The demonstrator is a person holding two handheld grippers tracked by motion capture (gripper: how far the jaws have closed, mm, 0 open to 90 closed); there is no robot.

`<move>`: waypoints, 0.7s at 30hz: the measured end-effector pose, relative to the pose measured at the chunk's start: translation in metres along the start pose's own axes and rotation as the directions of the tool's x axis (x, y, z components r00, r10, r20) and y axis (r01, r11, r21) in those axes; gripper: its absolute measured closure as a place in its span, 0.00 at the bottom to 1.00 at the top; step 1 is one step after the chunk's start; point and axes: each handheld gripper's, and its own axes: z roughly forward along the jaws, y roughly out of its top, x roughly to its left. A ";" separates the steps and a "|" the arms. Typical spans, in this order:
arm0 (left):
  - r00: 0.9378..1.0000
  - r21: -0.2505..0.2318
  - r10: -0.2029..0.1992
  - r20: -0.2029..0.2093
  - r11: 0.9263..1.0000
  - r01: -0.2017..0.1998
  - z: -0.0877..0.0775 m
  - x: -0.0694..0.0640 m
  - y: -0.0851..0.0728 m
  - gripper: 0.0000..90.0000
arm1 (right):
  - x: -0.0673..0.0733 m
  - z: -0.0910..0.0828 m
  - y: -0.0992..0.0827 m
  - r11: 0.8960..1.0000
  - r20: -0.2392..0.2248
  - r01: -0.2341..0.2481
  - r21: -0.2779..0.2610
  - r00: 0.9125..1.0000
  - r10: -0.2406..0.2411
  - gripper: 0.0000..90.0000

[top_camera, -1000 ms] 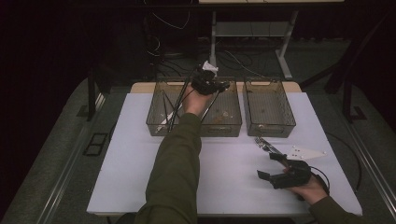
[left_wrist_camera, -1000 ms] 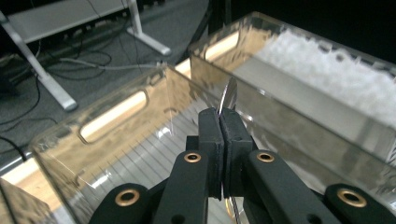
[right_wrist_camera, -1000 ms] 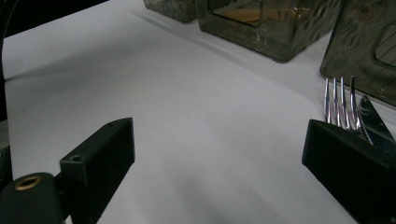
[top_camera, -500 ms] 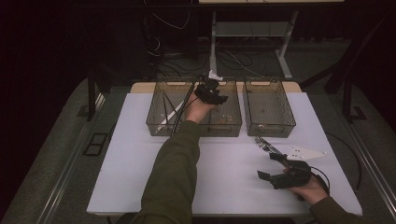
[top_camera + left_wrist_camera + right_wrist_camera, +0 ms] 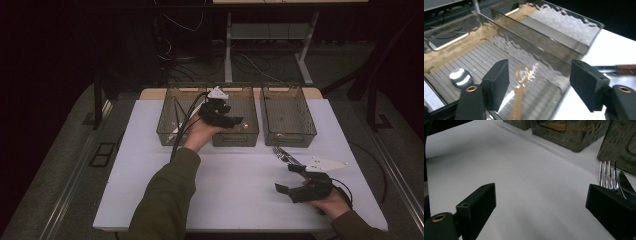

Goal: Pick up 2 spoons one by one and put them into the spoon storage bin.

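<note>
the left gripper [image 5: 234,120] hangs over the middle smoky plastic bin [image 5: 239,131], and its jaws have just been opening; in the left gripper view they stand spread with nothing pinched between them. below and between those jaws a spoon [image 5: 522,75] lies on the ribbed floor of the bin, its bowl pointing away from the gripper and its handle running back under it. a second spoon bowl [image 5: 461,78] sits just outside the left jaw, in the same bin. beyond the far jaw stands another bin [image 5: 287,117], and past its wall a brown-handled utensil [image 5: 624,69] lies on the white table [image 5: 240,190].

the right gripper [image 5: 292,180] rests low over the table near the person's edge, jaws spread wide and empty. a fork [image 5: 607,173] and a knife [image 5: 627,182] lie side by side just beyond its right jaw.
</note>
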 end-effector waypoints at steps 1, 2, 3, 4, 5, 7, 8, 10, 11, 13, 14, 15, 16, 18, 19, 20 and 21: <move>1.000 0.005 0.005 0.000 1.000 -0.005 -0.002 -0.003 -0.003 0.32 | 0.000 0.000 0.000 1.000 0.000 0.001 0.001 1.000 -0.001 0.11; 1.000 0.010 0.014 -0.002 1.000 -0.014 -0.005 -0.006 -0.007 0.31 | 0.000 0.000 0.000 1.000 0.000 0.001 0.001 1.000 -0.001 0.11; 1.000 0.005 0.022 0.000 1.000 -0.022 -0.008 -0.008 -0.010 0.30 | 0.000 0.000 0.000 1.000 0.000 0.002 0.001 1.000 -0.002 0.11; 1.000 0.006 0.027 0.003 1.000 -0.027 -0.011 -0.010 -0.014 0.30 | 0.000 0.000 0.000 1.000 0.001 0.002 0.002 1.000 -0.002 0.11; 0.999 0.004 0.035 0.005 0.999 -0.035 -0.013 -0.012 -0.018 0.29 | 0.000 0.000 0.000 1.000 0.001 0.002 0.002 1.000 -0.002 0.11; 0.999 0.001 0.033 0.008 0.999 -0.033 -0.020 -0.018 -0.026 0.28 | -0.001 0.000 0.000 1.000 0.003 0.004 0.002 1.000 -0.004 0.11; 1.000 -0.008 0.027 0.014 1.000 -0.027 -0.023 -0.020 -0.031 0.27 | -0.001 0.001 0.000 1.000 0.003 0.004 0.001 1.000 -0.004 0.11; 0.999 -0.005 0.040 0.013 0.999 -0.040 -0.030 -0.024 -0.040 0.25 | -0.001 0.001 0.000 1.000 0.003 0.003 0.002 1.000 -0.003 0.11; 0.999 -0.011 0.039 0.011 0.999 -0.039 -0.033 -0.026 -0.045 0.25 | -0.001 0.001 0.000 1.000 0.003 0.004 0.003 1.000 -0.004 0.11; 0.999 -0.012 0.034 0.008 0.999 -0.034 -0.040 -0.029 -0.054 0.23 | -0.001 0.001 0.000 1.000 0.005 0.003 0.003 1.000 -0.003 0.11; 0.999 -0.016 0.032 0.003 0.999 -0.032 -0.043 -0.030 -0.059 0.22 | -0.001 0.001 0.000 1.000 0.006 0.002 0.003 1.000 -0.002 0.11; 1.000 -0.024 0.025 -0.002 0.999 -0.025 -0.046 -0.031 -0.064 0.22 | -0.001 0.001 -0.001 1.000 0.006 -0.002 0.006 1.000 0.002 0.11; 1.000 -0.028 0.023 -0.004 0.999 -0.023 -0.050 -0.032 -0.069 0.21 | -0.001 0.001 -0.001 1.000 0.009 0.000 0.005 1.000 0.000 0.11; 1.000 -0.019 0.019 -0.008 1.000 -0.019 -0.056 -0.034 -0.078 0.19 | -0.001 0.001 -0.001 1.000 0.011 0.001 0.005 1.000 -0.001 0.11; 1.000 -0.019 0.018 -0.012 1.000 -0.018 -0.059 -0.035 -0.083 0.18 | -0.001 0.001 -0.001 1.000 0.011 0.000 0.005 1.000 0.000 0.11; 1.000 -0.020 0.014 -0.018 1.000 -0.014 -0.063 -0.036 -0.087 0.17 | -0.001 0.002 -0.001 1.000 0.013 -0.001 0.006 1.000 0.001 0.11; 1.000 -0.023 0.010 -0.022 1.000 -0.010 -0.066 -0.036 -0.091 0.16 | -0.002 0.002 0.000 1.000 0.013 -0.001 0.006 1.000 0.001 0.11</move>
